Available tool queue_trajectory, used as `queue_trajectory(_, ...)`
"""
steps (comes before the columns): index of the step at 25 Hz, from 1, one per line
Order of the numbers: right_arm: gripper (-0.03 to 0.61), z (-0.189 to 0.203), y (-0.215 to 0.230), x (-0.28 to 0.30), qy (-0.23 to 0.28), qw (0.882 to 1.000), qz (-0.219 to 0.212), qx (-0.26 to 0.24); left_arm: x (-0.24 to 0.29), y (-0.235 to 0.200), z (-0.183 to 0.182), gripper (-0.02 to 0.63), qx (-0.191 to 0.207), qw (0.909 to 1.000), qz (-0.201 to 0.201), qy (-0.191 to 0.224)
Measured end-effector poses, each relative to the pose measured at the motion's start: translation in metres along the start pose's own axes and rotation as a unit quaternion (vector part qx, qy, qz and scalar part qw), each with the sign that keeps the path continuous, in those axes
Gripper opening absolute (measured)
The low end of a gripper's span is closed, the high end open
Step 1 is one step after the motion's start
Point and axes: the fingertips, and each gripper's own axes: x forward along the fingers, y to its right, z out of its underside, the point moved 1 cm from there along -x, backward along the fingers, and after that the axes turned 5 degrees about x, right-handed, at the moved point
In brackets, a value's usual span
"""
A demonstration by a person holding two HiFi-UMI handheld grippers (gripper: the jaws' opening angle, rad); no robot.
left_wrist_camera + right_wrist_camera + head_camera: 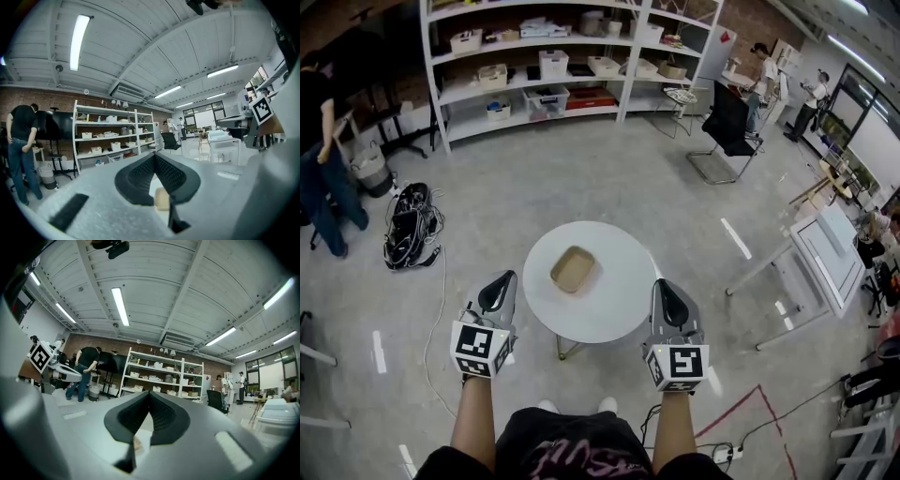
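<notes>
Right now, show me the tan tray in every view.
Head view: tan tray at centre, on the round table.
Left gripper view: low centre, between the fingers.
Right gripper view: a sliver, low centre.
Shared landmark: the white shelves.

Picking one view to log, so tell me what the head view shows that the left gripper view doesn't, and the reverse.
Only the head view: the round table seen whole, a heap of cables and red floor tape.
Only the left gripper view: the ribbed pads inside its jaws and the wide ceiling.
Both: the left gripper, jaws together, the tan tray, the white shelves and a person in black.
</notes>
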Motion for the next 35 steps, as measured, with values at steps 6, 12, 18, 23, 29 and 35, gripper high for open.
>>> queue_trajectory(6,0.008,0.001,-0.014,-0.005,0.0,1.0,0.002,-0.01,-0.008,-0.003,0.012,0.002,-0.008,0.9998,0.014,-0.006)
queue_trajectory(12,0.006,0.013,-0.027,-0.01,-0.021,0.999,0.017,-0.027,-0.018,-0.01,0.027,0.002,-0.016,0.9994,0.029,-0.01)
queue_trajectory(18,0.005,0.005,-0.031,-0.011,-0.025,0.999,0.024,-0.04,-0.021,-0.015,0.029,0.002,-0.031,0.9988,0.037,-0.01)
queue_trajectory(23,0.003,0.005,-0.031,-0.009,-0.021,0.999,0.032,-0.037,-0.018,-0.015,0.031,0.002,-0.03,0.9986,0.043,-0.006)
queue_trajectory(29,0.002,0.011,-0.026,0.003,-0.021,0.999,0.029,-0.035,-0.005,-0.016,0.034,0.002,-0.025,0.9986,0.046,-0.009)
queue_trajectory(35,0.002,0.017,-0.006,0.022,-0.023,0.999,0.028,-0.028,0.021,-0.013,0.034,0.002,-0.022,0.9986,0.045,-0.018)
